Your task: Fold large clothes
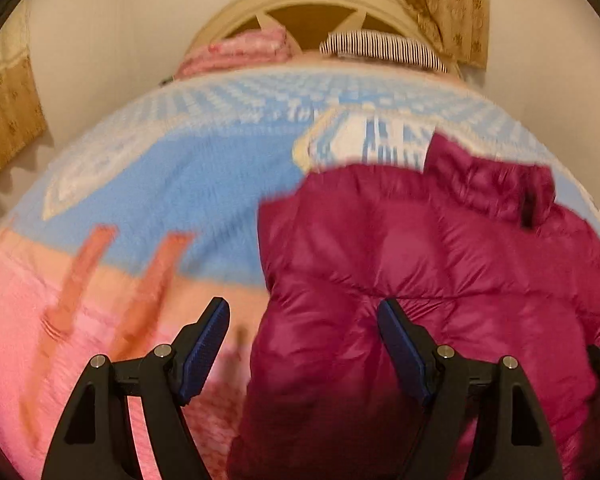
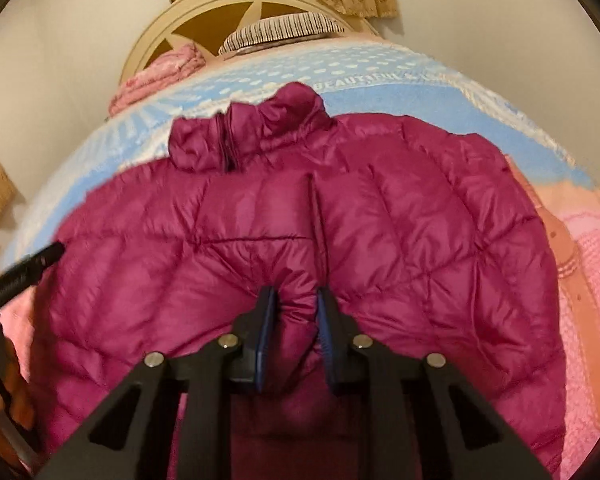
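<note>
Magenta and glossy, the quilted puffer jacket (image 2: 340, 220) lies spread on the bed (image 1: 160, 184) over a blue and pink blanket, collar toward the headboard, and it looks light, soft and slippery, likely to puff back up after each fold. The right tongs (image 2: 296, 312) are pinched on a bunched ridge near its lower middle, while the left tongs (image 1: 302, 320) hang wide open at its left edge, holding nothing. A hem or seam should give a surer hold than the slick padded panels.
</note>
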Available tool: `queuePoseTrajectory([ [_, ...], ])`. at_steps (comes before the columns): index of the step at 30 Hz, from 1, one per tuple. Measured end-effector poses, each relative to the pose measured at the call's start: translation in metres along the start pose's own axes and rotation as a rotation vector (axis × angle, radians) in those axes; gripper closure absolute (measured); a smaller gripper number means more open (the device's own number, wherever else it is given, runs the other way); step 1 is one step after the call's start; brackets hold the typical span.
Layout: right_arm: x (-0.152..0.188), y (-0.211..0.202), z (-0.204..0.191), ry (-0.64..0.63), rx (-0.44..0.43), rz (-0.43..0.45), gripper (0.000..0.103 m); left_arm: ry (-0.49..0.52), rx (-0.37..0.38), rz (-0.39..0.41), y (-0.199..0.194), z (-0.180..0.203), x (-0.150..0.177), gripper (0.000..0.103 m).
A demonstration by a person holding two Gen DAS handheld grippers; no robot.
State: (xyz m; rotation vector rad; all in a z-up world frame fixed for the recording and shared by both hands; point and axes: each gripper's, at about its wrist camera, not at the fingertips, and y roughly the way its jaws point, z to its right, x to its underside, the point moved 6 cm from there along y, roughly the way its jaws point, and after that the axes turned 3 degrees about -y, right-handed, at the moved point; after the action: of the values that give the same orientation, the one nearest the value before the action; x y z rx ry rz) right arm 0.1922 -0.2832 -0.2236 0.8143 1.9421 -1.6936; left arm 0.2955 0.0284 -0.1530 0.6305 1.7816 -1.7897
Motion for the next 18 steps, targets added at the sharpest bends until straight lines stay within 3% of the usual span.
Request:
queuePoseTrajectory([
  [2, 0.007, -0.003, 0.005, 0.010, -0.006, -0.005, 0.080, -0.029, 0.029, -0.013, 0.005, -0.005, 0.007, 0.024],
  [5, 0.013, -0.004, 0.014, 0.036, -0.025, -0.002, 0.080, -0.040, 0.009, -0.021, 0.008, -0.008, 0.009, 0.016],
  [13, 0.010, -0.001, 0.009, 0.019, 0.005, 0.001, 0.079, 0.036, -0.096, -0.002, 0.008, 0.003, 0.011, 0.013],
  [18, 0.011, -0.002, 0.009, 0.007, 0.019, -0.003, 0.077, 0.024, -0.085, -0.005, 0.008, -0.001, 0.012, 0.013],
])
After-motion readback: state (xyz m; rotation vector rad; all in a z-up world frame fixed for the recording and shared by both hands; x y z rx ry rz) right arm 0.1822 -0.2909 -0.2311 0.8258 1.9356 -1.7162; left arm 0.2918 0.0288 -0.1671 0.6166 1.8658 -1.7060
